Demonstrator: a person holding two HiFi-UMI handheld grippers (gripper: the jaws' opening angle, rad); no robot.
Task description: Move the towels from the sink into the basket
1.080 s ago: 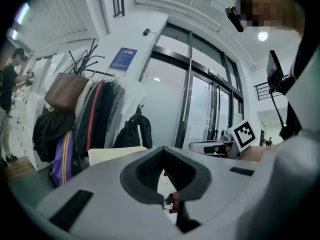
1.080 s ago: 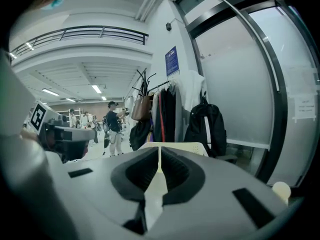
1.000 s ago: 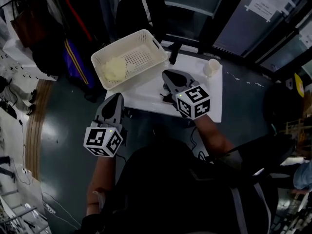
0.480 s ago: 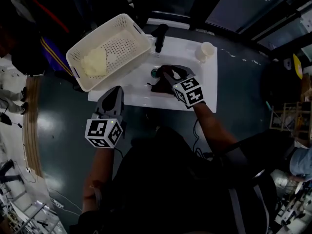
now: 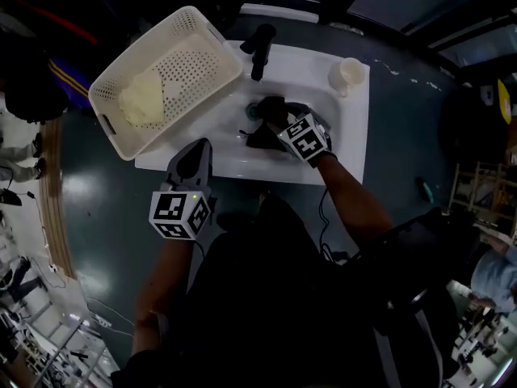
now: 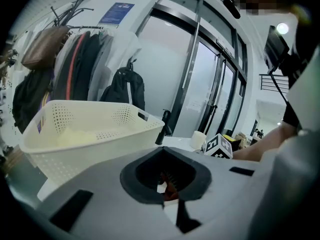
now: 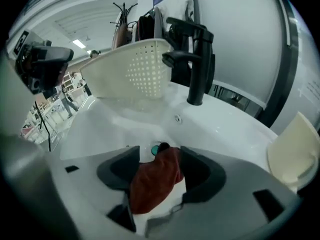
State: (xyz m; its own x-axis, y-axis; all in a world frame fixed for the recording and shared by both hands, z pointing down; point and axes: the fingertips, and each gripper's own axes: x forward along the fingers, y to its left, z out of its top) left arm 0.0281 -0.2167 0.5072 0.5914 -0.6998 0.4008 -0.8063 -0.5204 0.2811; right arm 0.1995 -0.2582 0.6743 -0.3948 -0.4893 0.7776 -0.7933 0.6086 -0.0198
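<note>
A dark red towel [image 7: 152,181] [image 5: 260,140] lies in the white sink [image 5: 234,150] [image 7: 210,129], near the drain [image 7: 156,149]. My right gripper [image 7: 159,156] [image 5: 271,113] is down in the basin. Its jaws have just been opening and now stand wide on either side of the towel, not pressing it. A pale yellow towel [image 5: 143,98] lies in the white basket [image 5: 198,63] [image 6: 85,134], which sits on the sink's left end. My left gripper [image 5: 202,145] [image 6: 166,154] hangs in front of the sink's near edge, jaws together, empty.
A black faucet [image 5: 260,47] [image 7: 192,59] stands at the back of the basin. A white cup [image 5: 349,73] [image 7: 295,146] sits on the sink's right corner. Coats and bags hang on a rack behind the basket. Dark floor surrounds the sink.
My right gripper has dropped from above the counter into the basin and opened over the red towel. The left gripper has sunk and come closer to the sink's front edge.
</note>
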